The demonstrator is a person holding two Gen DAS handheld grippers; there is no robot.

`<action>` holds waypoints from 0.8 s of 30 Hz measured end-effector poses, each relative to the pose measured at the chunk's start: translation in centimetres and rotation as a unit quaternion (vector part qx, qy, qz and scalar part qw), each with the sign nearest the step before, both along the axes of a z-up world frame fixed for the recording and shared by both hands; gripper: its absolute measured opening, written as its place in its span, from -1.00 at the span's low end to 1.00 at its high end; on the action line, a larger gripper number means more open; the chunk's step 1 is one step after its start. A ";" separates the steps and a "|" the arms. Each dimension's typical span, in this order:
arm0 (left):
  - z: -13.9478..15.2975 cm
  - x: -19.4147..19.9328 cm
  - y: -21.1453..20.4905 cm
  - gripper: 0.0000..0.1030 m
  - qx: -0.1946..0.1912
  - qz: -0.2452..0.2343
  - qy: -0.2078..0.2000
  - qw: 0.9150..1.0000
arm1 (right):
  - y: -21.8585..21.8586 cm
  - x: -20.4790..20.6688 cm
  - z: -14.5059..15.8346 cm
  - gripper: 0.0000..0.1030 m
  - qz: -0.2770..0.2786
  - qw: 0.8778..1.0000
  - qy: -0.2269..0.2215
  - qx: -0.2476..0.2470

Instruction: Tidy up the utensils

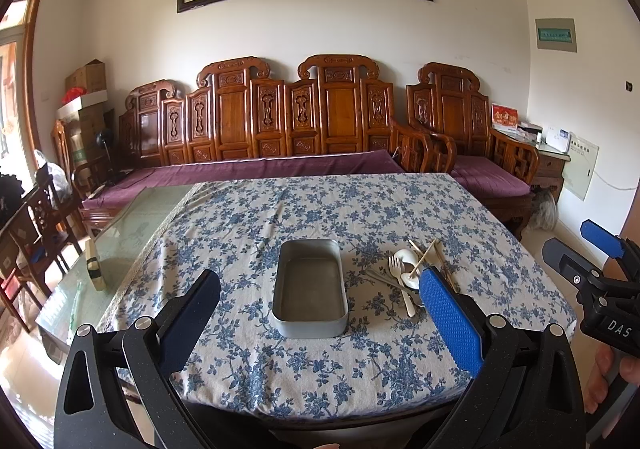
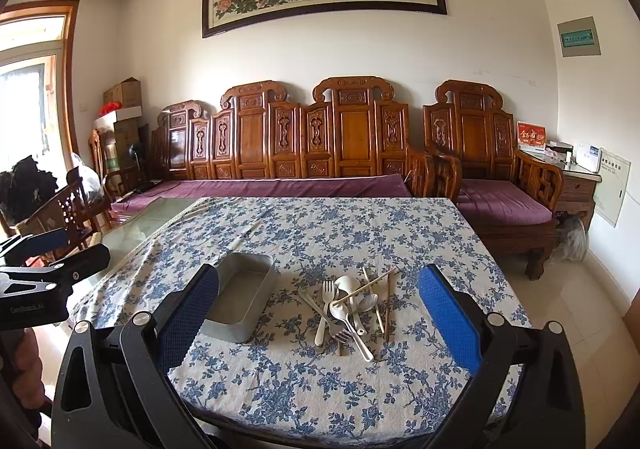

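Left fingers wide | right fingers wide | utensils beside empty tin

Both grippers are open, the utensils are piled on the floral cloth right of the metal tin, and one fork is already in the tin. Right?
Not quite: the metal tin is empty, as the left wrist view shows. The forks still lie in the utensil pile on the floral cloth. The rest holds.

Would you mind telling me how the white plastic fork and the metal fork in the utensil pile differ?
The white plastic fork is pale and matte; the metal fork is grey and shiny. The white fork's tines point away from the grippers, the metal fork's toward them. Both lie flat in the pile, crossing each other, outside the metal tin.
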State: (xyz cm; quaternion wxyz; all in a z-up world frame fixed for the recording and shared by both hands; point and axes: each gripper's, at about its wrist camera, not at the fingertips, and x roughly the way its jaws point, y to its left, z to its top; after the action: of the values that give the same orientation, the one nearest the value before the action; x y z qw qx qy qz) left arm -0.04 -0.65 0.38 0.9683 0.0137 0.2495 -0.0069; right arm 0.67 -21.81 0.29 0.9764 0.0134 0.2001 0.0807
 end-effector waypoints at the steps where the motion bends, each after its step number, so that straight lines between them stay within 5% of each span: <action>1: 0.0 0.0 0.0 0.88 0.000 0.000 0.000 1.000 | -0.1 0.3 -0.3 0.95 0.001 1.000 0.000 0.000; 24: 0.3 -0.3 -0.2 0.88 -0.001 -0.007 -0.004 1.000 | -0.3 0.1 0.3 0.95 0.001 1.000 0.000 -0.001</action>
State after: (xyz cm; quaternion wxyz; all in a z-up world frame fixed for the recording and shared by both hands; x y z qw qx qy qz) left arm -0.30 -0.85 0.66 0.9691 0.0142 0.2457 -0.0143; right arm 0.75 -22.16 0.54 0.9763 0.0125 0.2001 0.0813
